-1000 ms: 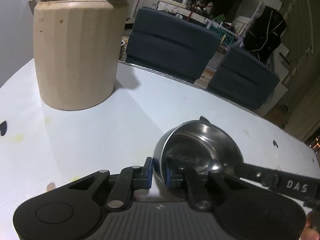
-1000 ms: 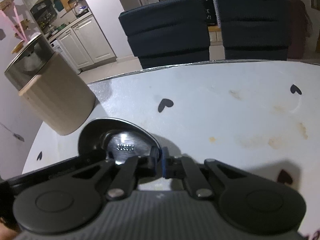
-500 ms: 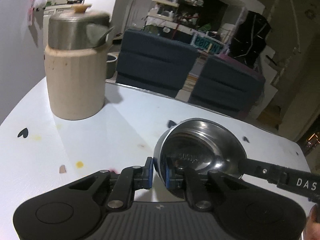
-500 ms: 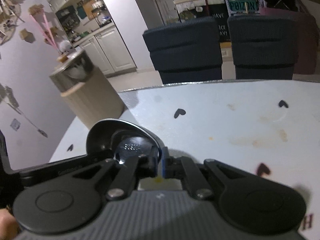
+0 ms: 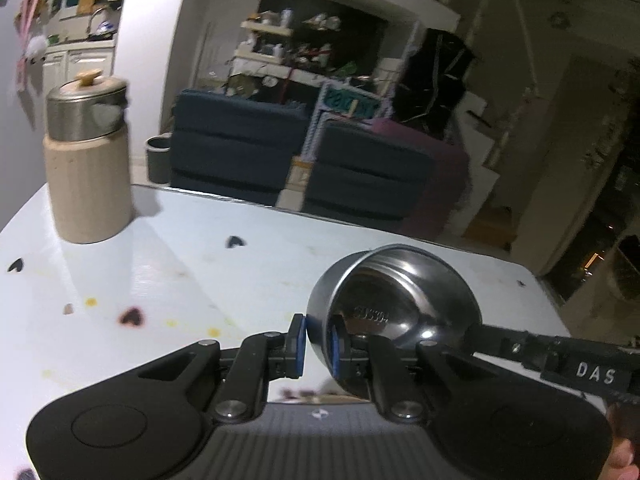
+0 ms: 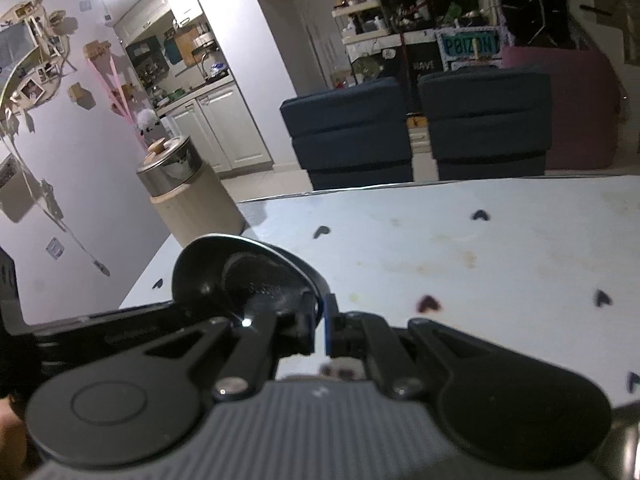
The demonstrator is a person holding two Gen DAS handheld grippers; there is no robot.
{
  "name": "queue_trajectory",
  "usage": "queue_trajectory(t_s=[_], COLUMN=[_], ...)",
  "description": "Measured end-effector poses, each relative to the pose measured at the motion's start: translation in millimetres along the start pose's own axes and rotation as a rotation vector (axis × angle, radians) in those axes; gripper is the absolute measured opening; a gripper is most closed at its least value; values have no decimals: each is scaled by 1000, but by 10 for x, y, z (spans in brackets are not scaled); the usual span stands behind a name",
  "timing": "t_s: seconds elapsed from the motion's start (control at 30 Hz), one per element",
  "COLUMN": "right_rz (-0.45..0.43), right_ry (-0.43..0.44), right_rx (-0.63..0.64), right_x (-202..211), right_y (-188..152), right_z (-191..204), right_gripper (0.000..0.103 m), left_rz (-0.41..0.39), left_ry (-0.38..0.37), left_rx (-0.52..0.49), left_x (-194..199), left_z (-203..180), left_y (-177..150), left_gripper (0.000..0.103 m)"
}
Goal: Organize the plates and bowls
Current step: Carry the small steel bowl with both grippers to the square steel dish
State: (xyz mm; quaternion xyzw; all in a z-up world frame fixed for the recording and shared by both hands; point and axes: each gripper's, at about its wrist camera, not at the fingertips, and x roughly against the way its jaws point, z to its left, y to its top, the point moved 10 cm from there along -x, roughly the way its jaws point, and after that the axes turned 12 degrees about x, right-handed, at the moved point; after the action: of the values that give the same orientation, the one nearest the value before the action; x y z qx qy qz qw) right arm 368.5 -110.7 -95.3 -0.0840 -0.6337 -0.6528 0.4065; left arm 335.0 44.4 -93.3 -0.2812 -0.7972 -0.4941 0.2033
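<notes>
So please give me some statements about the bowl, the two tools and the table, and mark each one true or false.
1. Both tools grip the rim of one steel bowl. True: the left tool and the right tool pinch opposite sides.
2. The bowl is full of food. False: it is empty.
3. A lidded canister stands on the table. True.
4. The bowl is held upside down. False: its opening tilts toward the left camera.

— What do we see on the white table?
— We see a beige canister with a steel lid standing near its far left edge, amid dark heart marks and yellowish stains.
</notes>
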Motion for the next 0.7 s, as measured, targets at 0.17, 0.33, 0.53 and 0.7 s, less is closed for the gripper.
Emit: queue_trajectory(t_s=[0.17,0.33,0.53,0.7], right_rz=[-6,-6,-7,-8], right_ry=[-23,-65,-126,-171], right_rx=[-11,-34,-100,-161], right_x=[353,672,954,1077], right_y=[-262,-534,-807,-1017], right_z=[-251,-536,-919,-1167], right_gripper=[6,7,7,7], left_rz=[8,40,89,147], left_ry=[-53,-105,-164,-200], left_rx=[-52,-122,-172,-187], left_x=[36,-41,-244,-464], left_z=[-449,-898,-1361,-1618], left_y=[-244,-534,-827,-1042], left_gripper=[13,13,13,13])
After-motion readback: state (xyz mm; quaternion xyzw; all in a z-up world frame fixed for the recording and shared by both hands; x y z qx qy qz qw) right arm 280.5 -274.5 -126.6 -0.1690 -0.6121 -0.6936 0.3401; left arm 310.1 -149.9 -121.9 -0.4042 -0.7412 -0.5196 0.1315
